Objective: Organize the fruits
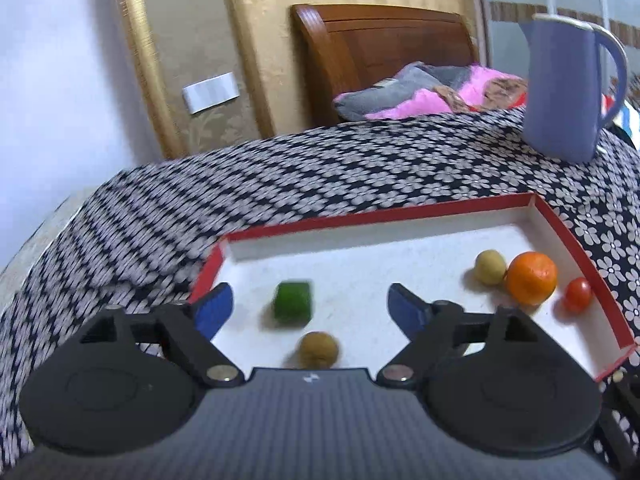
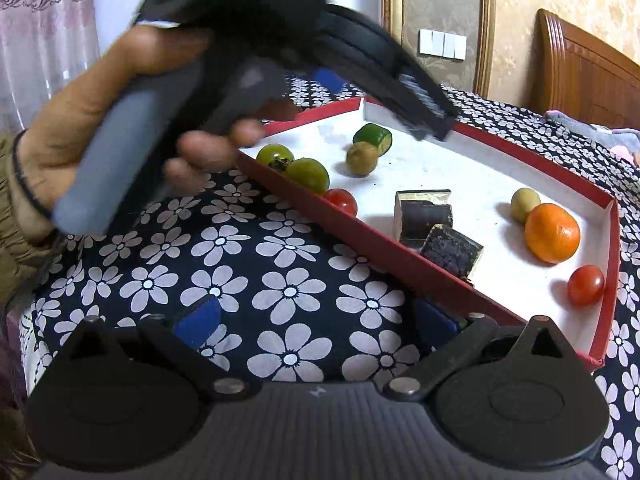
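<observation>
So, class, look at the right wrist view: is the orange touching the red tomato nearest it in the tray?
No: the orange and that red tomato lie apart, with bare white tray floor showing between them.

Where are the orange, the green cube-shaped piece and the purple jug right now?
orange [image 2: 552, 233], right wrist view, middle of its peel.
green cube-shaped piece [image 1: 293, 302], left wrist view, centre of its front face.
purple jug [image 1: 560, 88], left wrist view, middle of its body.
</observation>
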`<action>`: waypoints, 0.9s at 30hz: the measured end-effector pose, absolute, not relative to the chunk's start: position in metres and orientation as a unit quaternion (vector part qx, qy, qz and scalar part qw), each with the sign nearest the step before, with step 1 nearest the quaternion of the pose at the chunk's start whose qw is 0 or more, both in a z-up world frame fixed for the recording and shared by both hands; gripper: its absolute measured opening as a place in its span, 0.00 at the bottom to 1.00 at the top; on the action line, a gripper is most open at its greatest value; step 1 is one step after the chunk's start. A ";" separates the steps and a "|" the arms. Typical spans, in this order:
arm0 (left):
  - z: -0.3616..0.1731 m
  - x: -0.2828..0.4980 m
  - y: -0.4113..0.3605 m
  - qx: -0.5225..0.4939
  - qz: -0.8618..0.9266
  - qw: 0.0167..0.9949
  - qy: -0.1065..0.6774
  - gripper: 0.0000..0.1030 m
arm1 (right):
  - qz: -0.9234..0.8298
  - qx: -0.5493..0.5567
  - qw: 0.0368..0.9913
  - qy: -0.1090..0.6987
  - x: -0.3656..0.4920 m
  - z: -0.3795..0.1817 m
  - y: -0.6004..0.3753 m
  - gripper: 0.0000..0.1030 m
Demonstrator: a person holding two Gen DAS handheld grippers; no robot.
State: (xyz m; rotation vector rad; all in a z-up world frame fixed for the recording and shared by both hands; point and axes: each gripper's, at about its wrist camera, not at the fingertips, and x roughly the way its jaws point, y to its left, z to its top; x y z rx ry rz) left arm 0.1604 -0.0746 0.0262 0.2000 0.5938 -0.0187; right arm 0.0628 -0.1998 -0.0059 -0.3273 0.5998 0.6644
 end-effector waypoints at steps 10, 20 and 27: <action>0.007 0.056 -0.021 0.051 -0.017 0.970 0.237 1.00 | 0.320 -0.154 0.889 0.290 0.065 -0.009 -0.201 1.00; -0.018 0.058 -0.023 0.056 -0.031 0.958 0.279 1.00 | 0.321 -0.154 0.889 0.290 0.064 -0.008 -0.201 1.00; -0.021 0.061 -0.019 0.047 -0.029 0.955 0.291 1.00 | 0.321 -0.154 0.889 0.290 0.064 -0.008 -0.201 1.00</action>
